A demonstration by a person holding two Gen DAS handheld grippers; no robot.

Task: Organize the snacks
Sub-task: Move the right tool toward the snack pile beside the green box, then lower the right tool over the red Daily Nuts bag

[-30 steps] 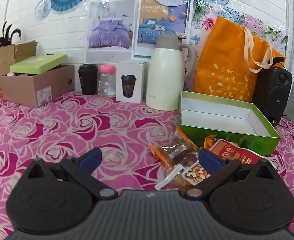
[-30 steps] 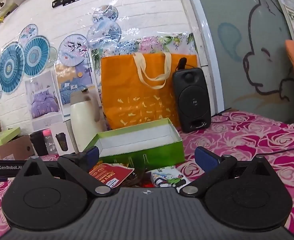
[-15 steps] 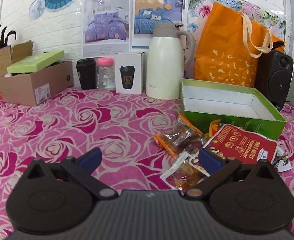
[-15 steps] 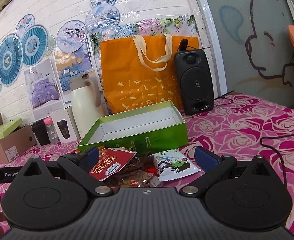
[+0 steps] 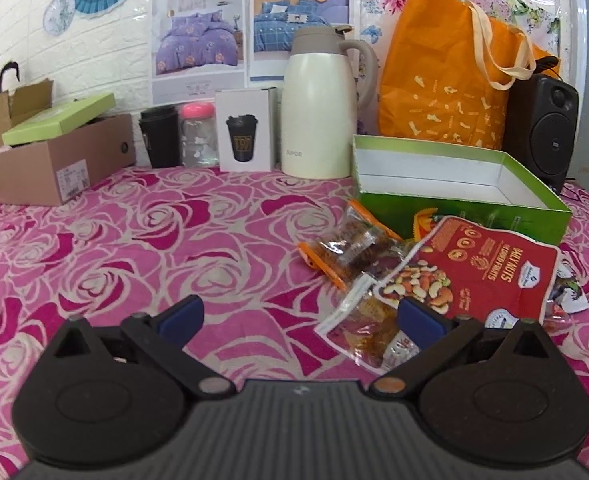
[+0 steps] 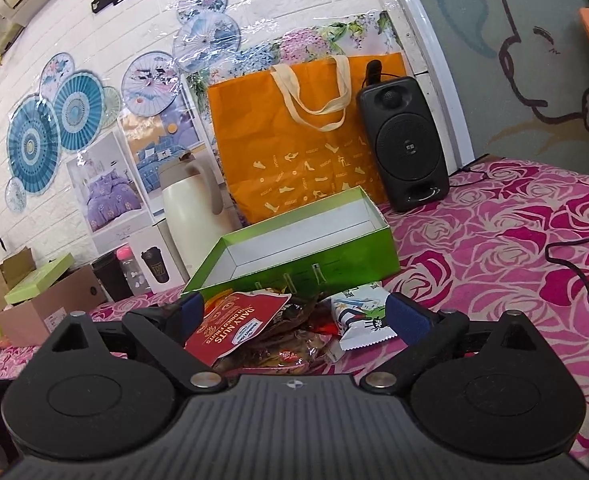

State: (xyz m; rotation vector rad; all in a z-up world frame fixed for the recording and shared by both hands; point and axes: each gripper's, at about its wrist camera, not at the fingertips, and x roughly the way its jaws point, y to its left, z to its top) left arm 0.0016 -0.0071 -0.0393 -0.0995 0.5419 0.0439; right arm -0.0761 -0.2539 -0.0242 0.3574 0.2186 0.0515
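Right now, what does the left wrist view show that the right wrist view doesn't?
Only the left wrist view shows the orange-edged clear snack packet and the clear packet nearest the open left gripper.

Only the right wrist view shows the whole white cartoon packet and the open right gripper.

Both show the red nuts pouch, the empty green box and the thermos.

Left gripper (image 5: 300, 316) spread wide, fingers (image 5: 182, 314) empty. Right gripper (image 6: 300, 312) likewise wide apart, fingers (image 6: 408, 318) gripping nothing.
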